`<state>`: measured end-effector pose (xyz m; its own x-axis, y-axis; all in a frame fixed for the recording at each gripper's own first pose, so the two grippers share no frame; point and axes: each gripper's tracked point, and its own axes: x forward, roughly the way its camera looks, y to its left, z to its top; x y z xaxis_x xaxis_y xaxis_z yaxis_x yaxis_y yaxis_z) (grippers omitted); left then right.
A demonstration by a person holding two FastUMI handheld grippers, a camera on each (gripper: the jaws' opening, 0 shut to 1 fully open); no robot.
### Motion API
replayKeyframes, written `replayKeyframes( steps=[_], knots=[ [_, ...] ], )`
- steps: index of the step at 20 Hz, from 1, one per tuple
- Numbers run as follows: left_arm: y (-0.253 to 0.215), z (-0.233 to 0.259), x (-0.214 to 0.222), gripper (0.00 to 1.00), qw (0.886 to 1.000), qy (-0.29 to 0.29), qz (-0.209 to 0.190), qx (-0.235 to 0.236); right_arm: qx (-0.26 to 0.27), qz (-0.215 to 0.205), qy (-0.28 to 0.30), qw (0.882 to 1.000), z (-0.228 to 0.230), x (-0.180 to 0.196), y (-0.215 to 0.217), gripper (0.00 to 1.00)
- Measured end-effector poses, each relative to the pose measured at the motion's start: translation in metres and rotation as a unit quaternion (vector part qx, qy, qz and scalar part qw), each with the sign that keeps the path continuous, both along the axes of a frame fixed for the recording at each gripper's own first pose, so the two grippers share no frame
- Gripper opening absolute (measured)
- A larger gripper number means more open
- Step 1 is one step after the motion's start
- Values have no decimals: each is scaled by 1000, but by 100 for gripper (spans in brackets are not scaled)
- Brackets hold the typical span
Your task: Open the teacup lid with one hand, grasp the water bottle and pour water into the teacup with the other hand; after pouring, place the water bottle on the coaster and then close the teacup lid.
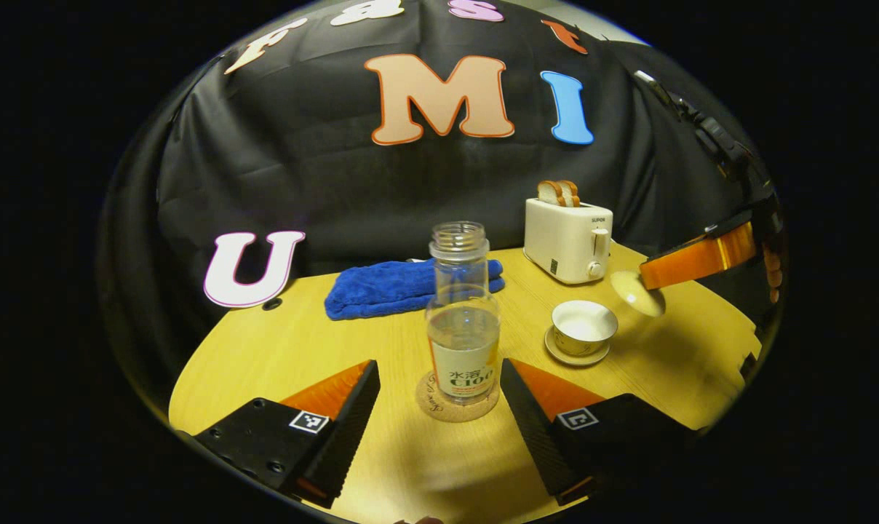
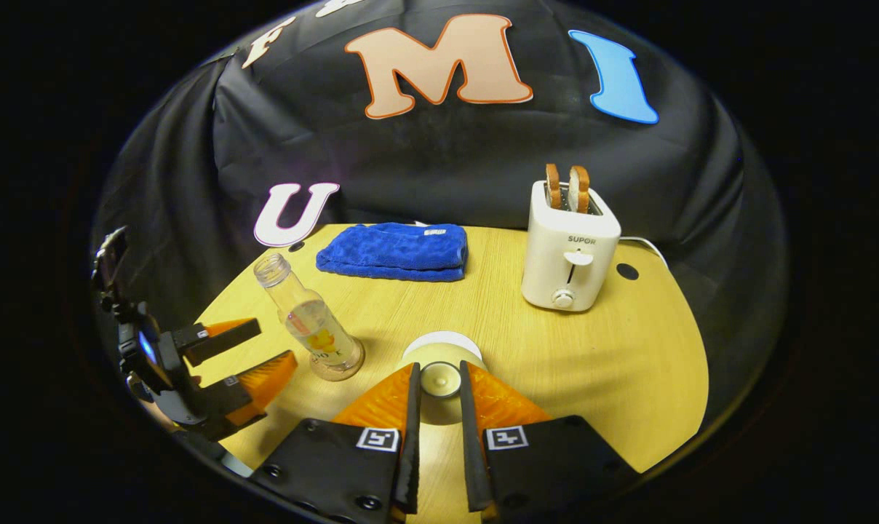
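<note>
Standing on a round cork coaster (image 1: 456, 399), the clear plastic water bottle (image 1: 463, 320) is uncapped, threaded at the neck, part full, with a paper label low on its body. It sits straight ahead of the left gripper (image 1: 439, 397), between its two ribbed wedge fingers, which are spread wide and apart from the bottle, gripping nothing. Ahead-right of that gripper, a glossy white teacup (image 1: 584, 327) sits open on its saucer (image 1: 575, 355). Just above and right of the cup, the right gripper (image 2: 437, 393) holds the round, shallow teacup lid (image 2: 440, 356) by its small knob, both fingers closed nearly together and pressing on the knob; in the left gripper view the lid is tilted in the air. Farther ahead, a folded blue terry towel (image 1: 403, 287) lies behind the bottle, and a smooth boxy white toaster (image 1: 568, 239) with two bread slices stands behind the cup. Everything rests on a round, light wood-grain table (image 1: 279, 356).
</note>
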<state>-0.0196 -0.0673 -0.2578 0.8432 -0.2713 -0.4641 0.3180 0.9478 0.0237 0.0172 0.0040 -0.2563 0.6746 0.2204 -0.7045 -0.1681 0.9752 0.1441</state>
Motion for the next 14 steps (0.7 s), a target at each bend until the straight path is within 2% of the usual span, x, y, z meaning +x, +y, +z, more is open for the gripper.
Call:
replayKeyframes(
  steps=[4,6,8,9,11,12,14],
  knots=[
    [27,26,-7,97,999,-24,31,-2,13,-8,13,1000,-19,15,9,27],
    [42,38,-11,97,998,-32,46,-3,10,-8,17,1000,-27,22,13,26],
    [55,46,-12,96,997,-39,60,-4,1,-4,21,1000,-38,26,17,29],
    [60,48,-14,97,997,-41,66,-1,-2,-3,24,1000,-44,29,18,26],
    [70,52,-16,96,996,-44,76,3,-12,-3,29,999,-54,33,19,29],
    [75,56,-16,97,996,-47,79,4,-16,-4,31,999,-57,33,18,26],
    [83,61,-18,96,995,-52,85,8,-17,-7,33,999,-62,38,19,26]
  ],
)
